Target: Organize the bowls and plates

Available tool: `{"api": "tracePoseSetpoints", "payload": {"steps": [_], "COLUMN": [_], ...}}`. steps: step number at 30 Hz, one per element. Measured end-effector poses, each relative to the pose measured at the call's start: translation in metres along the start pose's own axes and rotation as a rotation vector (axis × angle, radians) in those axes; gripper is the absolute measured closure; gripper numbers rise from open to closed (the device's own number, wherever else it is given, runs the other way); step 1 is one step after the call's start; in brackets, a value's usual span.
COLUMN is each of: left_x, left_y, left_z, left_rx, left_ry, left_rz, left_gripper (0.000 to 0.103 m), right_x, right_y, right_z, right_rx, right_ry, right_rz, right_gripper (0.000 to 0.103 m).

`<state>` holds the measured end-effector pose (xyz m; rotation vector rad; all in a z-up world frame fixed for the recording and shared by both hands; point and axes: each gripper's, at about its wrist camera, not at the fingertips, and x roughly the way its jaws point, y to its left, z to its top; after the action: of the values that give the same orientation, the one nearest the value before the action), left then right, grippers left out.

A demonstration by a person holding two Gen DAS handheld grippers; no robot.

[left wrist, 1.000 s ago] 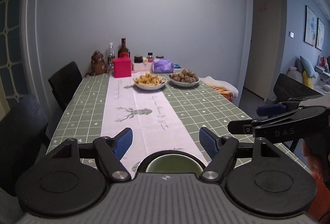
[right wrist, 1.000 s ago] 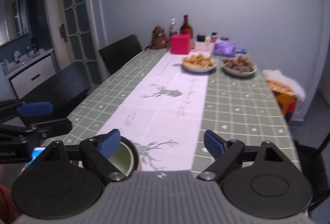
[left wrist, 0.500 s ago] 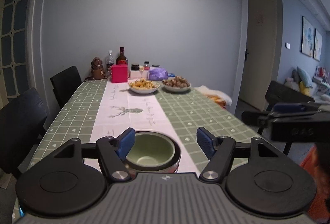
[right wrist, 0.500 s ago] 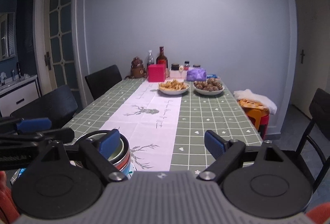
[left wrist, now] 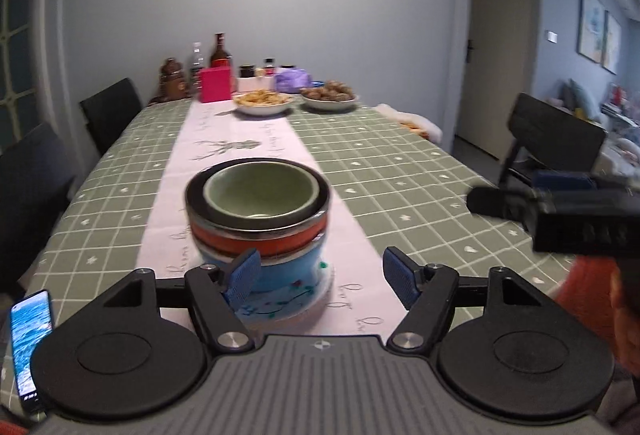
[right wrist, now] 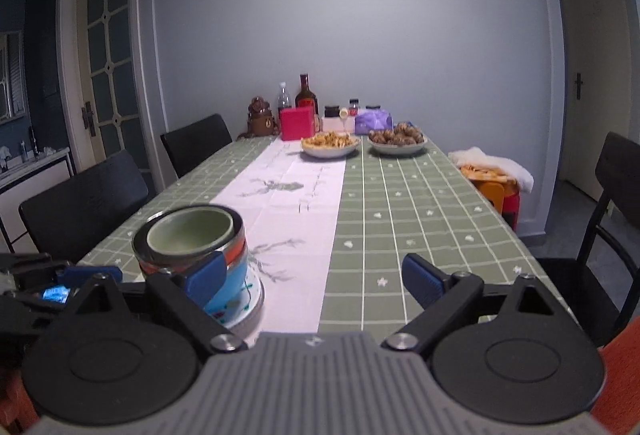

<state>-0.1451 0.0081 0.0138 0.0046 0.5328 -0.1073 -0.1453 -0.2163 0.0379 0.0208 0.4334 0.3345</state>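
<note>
since the stack of bowls [left wrist: 258, 231] already stands nested on the pink runner [left wrist: 240, 147] at the near end of the table [left wrist: 400, 171], the step in hand looks like an approach to lift it. the left gripper [left wrist: 320, 271] is wide open, holding nothing; its left pad seems to sit just before the blue bottom bowl [left wrist: 288, 275], though blur hides any contact. its jaws have just been opening. the right gripper [right wrist: 316, 275] gapes empty beside the stack. next, centre and close
</note>
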Motion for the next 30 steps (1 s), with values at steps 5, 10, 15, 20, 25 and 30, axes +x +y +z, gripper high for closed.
{"api": "tracePoseSetpoints", "payload": {"steps": [5, 10, 15, 20, 25, 30], "left_x": [-0.004, -0.004, -0.004, -0.005, -0.006, -0.007], "left_y": [0.002, 0.004, 0.005, 0.006, 0.006, 0.005], "left_z": [-0.002, -0.002, -0.004, -0.004, -0.003, -0.003], "left_rx": [-0.019, -0.034, -0.048, -0.058, -0.051, -0.057], "left_ry": [-0.027, -0.027, -0.022, -0.02, -0.019, -0.018], "left_rz": [0.046, 0.055, 0.062, 0.067, 0.077, 0.085], "left_gripper": [0.015, 0.014, 0.014, 0.014, 0.014, 0.014], "right_x": [0.003, 0.001, 0.001, 0.003, 0.005, 0.006], "right_y": [0.006, 0.003, 0.001, 0.003, 0.002, 0.001], "right_z": [-0.012, -0.016, -0.017, -0.018, -0.019, -0.018], "right_rx": [-0.035, -0.03, -0.015, -0.021, -0.021, -0.021], "right_ry": [0.022, 0.016, 0.02, 0.029, 0.038, 0.041], "right_rz": [0.004, -0.013, -0.029, -0.024, -0.021, -0.021], "right_gripper": [0.01, 0.01, 0.01, 0.01, 0.01, 0.01]}}
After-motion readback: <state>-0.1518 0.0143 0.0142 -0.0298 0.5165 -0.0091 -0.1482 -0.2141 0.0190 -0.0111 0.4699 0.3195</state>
